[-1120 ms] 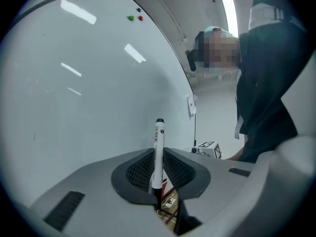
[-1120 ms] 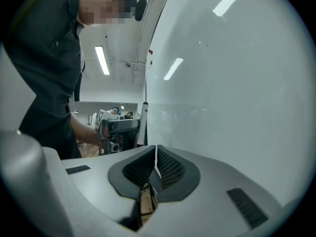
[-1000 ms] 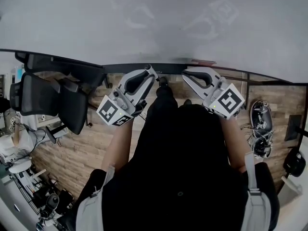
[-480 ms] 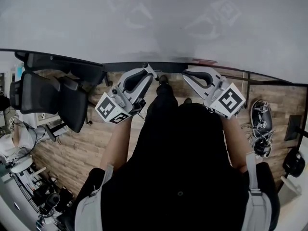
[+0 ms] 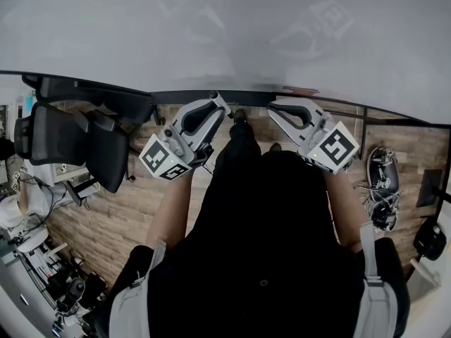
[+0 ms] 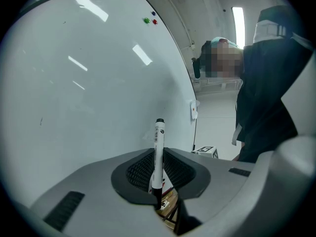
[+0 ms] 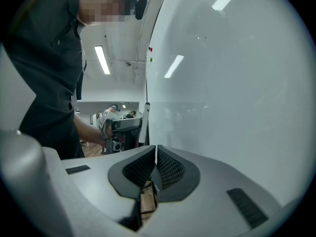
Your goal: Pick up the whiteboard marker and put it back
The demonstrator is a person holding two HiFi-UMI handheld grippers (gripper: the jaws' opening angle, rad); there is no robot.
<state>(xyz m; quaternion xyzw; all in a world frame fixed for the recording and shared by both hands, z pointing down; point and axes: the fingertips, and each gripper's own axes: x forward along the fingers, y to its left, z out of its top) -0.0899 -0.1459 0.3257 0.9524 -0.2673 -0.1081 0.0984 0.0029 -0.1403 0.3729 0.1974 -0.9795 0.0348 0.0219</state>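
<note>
The whiteboard marker (image 6: 158,154), white with a black cap and black base, stands upright between the pads of my left gripper (image 6: 158,157), which is shut on it. Its tip rises close in front of the whiteboard (image 6: 74,83). The right gripper view shows that marker (image 7: 146,113) from the side, in the left gripper (image 7: 121,127). My right gripper (image 7: 156,154) is shut with nothing between its pads. In the head view both the left gripper (image 5: 213,99) and the right gripper (image 5: 271,108) point at the whiteboard's (image 5: 225,27) lower edge.
A dark ledge (image 5: 246,97) runs along the board's bottom, with a red item (image 5: 297,90) on it at the right. Green (image 6: 146,20) and red (image 6: 155,21) magnets sit high on the board. A black office chair (image 5: 70,143) stands left; gear (image 5: 384,189) lies on the floor right.
My left gripper has shifted slightly left with the marker held. The right gripper has hardly moved.
</note>
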